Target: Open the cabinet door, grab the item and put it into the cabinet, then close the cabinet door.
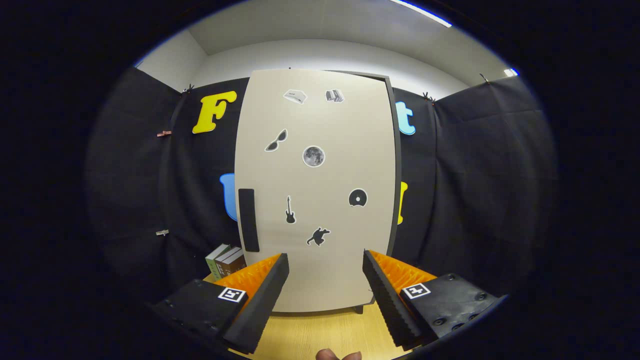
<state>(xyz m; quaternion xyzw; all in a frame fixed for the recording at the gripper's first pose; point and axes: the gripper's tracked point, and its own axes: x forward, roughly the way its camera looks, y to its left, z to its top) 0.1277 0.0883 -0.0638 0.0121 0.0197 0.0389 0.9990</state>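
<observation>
Gripper view: books (pixel 225 260) stand on the wooden table (pixel 320 335) at far left, beside the cabinet's lower corner, beyond the left finger. Cabinet door (pixel 315 190) is closed, beige, sticker-covered, with a black vertical handle (pixel 248 220) near its left edge. Gripper (pixel 325 280) fingers are spread apart, grasping nothing, aimed at the door's lower half. A fingertip (pixel 339 355) shows below.

We face the shut cabinet door (pixel 320 200), which blocks the way straight ahead of our spread fingers (pixel 270 295), and nothing sits in the gap between them. The strip of bench (pixel 320 335) between us and the door lies bare. Left of the door, beside its dark handle (pixel 248 220), a few books (pixel 226 261) crowd the bench against the wall.
</observation>
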